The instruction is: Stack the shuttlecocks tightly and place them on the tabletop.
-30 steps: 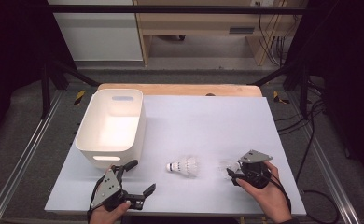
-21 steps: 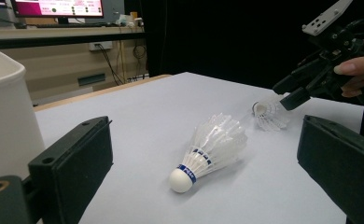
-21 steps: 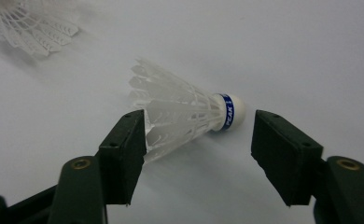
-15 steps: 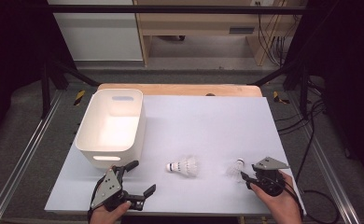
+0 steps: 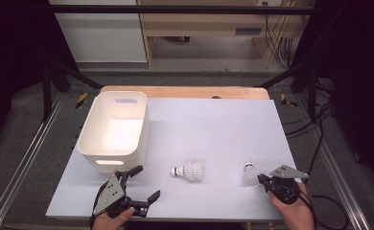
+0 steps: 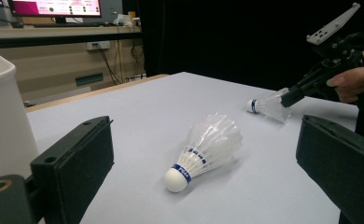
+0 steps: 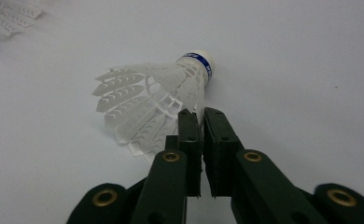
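Observation:
Two white shuttlecocks with blue-banded corks lie on the pale table top (image 5: 214, 124). One shuttlecock (image 5: 190, 171) (image 6: 208, 144) rests in the middle near the front. My left gripper (image 5: 146, 182) (image 6: 203, 140) stands open to its left, pointing at it without touching. The other shuttlecock (image 5: 249, 175) (image 7: 147, 98) (image 6: 266, 105) lies at the front right. My right gripper (image 5: 262, 181) (image 7: 201, 116) has just been closing and is shut on the edge of its skirt, with the cork pointing away from me.
A white plastic bin (image 5: 139, 139) (image 6: 0, 116) stands at the left of the table, just behind the left gripper. A wooden strip (image 5: 185, 91) runs along the far edge. Metal rails flank the table.
The right gripper drew back toward the front right corner, uncovering the right shuttlecock, and its jaws came together on the skirt's edge. The left gripper and the middle shuttlecock kept still.

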Tool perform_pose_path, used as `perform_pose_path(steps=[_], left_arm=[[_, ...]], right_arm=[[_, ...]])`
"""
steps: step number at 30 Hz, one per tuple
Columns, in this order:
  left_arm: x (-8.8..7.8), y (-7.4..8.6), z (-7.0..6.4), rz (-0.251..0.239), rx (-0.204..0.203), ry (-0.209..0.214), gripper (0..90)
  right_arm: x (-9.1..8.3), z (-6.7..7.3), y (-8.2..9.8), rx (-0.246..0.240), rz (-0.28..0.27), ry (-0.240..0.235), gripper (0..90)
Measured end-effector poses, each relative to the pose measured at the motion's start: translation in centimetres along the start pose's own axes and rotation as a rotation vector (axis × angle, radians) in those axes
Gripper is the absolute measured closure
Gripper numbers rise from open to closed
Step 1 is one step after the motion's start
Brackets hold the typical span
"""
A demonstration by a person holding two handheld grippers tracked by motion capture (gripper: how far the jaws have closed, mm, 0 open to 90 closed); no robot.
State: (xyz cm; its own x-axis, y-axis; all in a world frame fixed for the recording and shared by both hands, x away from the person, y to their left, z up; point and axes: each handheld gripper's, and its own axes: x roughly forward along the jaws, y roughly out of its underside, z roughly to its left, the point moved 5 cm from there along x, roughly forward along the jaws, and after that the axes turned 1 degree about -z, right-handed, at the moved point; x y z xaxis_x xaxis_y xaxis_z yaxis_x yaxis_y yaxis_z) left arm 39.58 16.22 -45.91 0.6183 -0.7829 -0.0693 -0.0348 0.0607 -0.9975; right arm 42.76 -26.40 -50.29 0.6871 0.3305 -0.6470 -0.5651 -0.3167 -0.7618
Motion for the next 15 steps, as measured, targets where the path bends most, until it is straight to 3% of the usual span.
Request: perform_pose_path(steps=[8,15], left_arm=[[0.0,0.3,0.0,0.020,-0.003,-0.015,4.2],[0.1,0.4,-0.2,0.024,-0.001,-0.014,4.3]], right_arm=[[0.0,0.2,-0.6,-0.006,-0.090,-0.054,90.0],[0.5,1.2,-1.6,-0.072,-0.113,-0.127,90.0]])
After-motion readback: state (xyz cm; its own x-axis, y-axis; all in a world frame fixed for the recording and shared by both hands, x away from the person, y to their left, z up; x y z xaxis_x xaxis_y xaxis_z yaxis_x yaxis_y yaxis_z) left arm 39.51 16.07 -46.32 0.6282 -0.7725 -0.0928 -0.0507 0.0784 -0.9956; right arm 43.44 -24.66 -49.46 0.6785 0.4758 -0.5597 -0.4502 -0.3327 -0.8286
